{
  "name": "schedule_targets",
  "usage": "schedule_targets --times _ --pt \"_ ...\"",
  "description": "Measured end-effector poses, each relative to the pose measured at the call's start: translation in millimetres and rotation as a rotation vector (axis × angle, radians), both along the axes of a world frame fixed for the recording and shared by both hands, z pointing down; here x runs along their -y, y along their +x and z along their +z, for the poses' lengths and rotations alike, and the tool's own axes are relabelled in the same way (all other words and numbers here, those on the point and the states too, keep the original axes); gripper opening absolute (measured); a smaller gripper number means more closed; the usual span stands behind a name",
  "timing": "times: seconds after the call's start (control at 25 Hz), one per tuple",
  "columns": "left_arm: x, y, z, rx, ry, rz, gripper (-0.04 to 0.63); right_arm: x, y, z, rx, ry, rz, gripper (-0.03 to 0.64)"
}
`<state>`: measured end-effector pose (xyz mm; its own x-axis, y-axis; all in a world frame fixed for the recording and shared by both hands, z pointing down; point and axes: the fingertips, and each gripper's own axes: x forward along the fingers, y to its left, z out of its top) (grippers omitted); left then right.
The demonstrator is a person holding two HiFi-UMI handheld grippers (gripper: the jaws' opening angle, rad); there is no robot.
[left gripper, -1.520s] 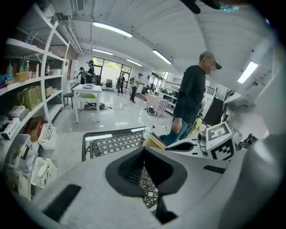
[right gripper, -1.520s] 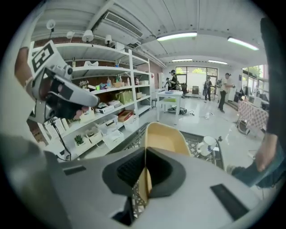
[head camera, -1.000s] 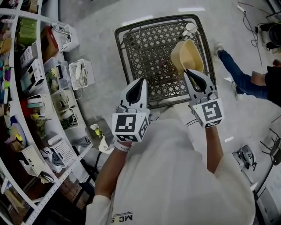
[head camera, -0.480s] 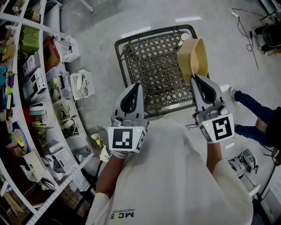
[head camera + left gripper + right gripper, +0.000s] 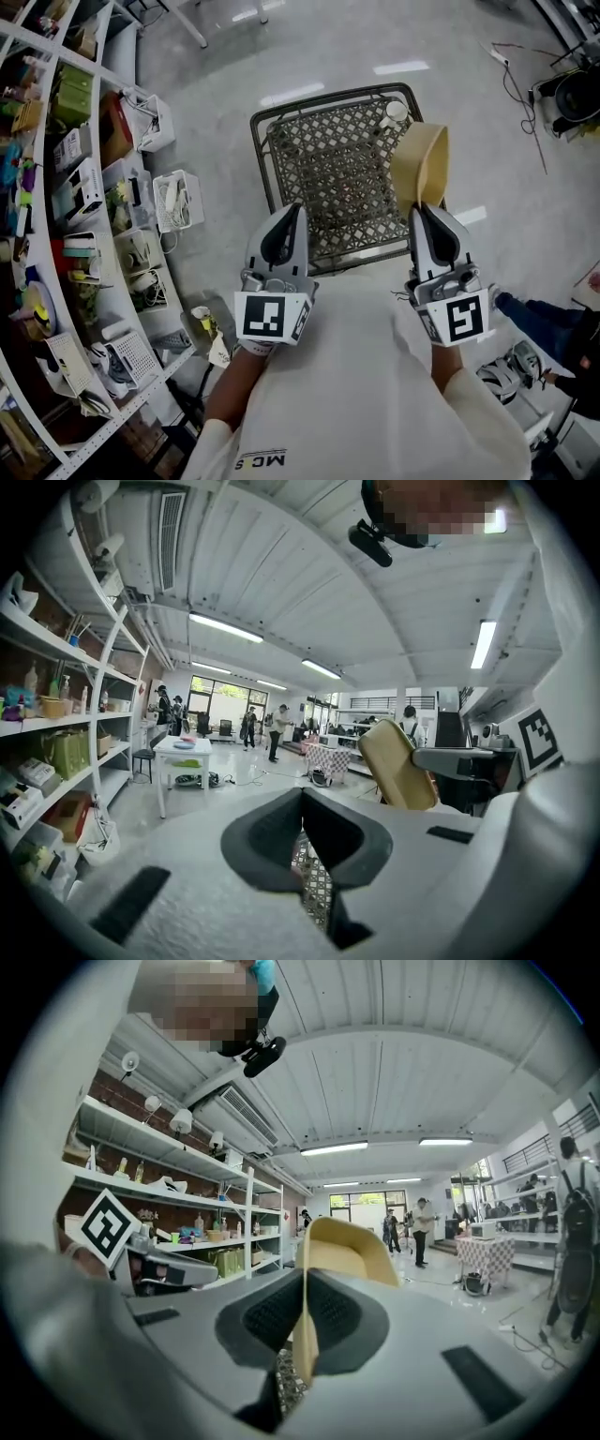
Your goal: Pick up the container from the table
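The right gripper [image 5: 427, 208] is clamped tight on the container [image 5: 420, 167]. In the right gripper view the two dark ribbed pads [image 5: 267, 1312] are pressed onto a thin wall of it, edge-on, with the rest of it fanning out past the tips. It's a tan, smooth, plastic-looking tub with rounded corners and a matte finish, and no label can be seen on it. It's held tipped on its side in the air over the right edge of the table [image 5: 319, 159], not resting on it as far as can be told. The left gripper [image 5: 292, 211] is closed with nothing held; its own view shows the pads met at the tips and only a sliver of mesh showing through lower down. Both grippers are pale grey moulded shells with black pad inserts, each with a cube of black-and-white square markers [image 5: 272, 317] at the back. The table is dark metal, square-ish with rounded corners, and its top is an open diamond lattice. A small white round thing [image 5: 394, 112] sits near its far right corner, too small to be identified. Curved white shelving [image 5: 84, 187] packed with boxes and baskets is seen on the left, over a pale glossy floor. For writing, upside-down letters at the hem of the white shirt [image 5: 258, 461] seem to read "MC", partly cut off; nothing else is legible.
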<state>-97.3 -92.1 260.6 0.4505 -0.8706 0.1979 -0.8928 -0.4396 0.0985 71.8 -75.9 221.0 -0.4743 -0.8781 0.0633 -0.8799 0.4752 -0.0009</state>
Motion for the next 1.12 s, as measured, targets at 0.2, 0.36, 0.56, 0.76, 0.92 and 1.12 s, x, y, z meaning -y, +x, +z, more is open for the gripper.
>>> schedule_targets --times 0.2,0.36,0.56,0.76,0.92,1.12 --pt "-1.2 1.9 -0.3 -0.001 0.000 0.013 0.021 -4.5 -1.7 6.3 -0.008 -0.021 -0.006 0.026" --pt "0.1 0.5 1.0 0.007 -0.001 0.012 0.023 -1.0 -2.3 19.0 -0.051 -0.063 0.016 0.026" --pt "-1.4 -0.8 -0.2 0.003 0.002 0.007 0.022 -0.5 -6.8 20.0 -0.056 -0.070 0.011 0.026" --pt "-3.1 -0.8 -2.3 0.008 0.009 0.011 0.023 1.5 -9.3 14.7 -0.050 -0.056 0.004 0.026" --pt "-4.7 -0.5 -2.7 0.007 0.010 0.010 0.022 0.4 -9.6 14.1 -0.046 -0.055 0.001 0.026" --pt "-5.9 1.7 -4.5 0.015 0.013 0.013 0.023 0.7 -9.1 15.0 -0.044 -0.053 0.003 0.026"
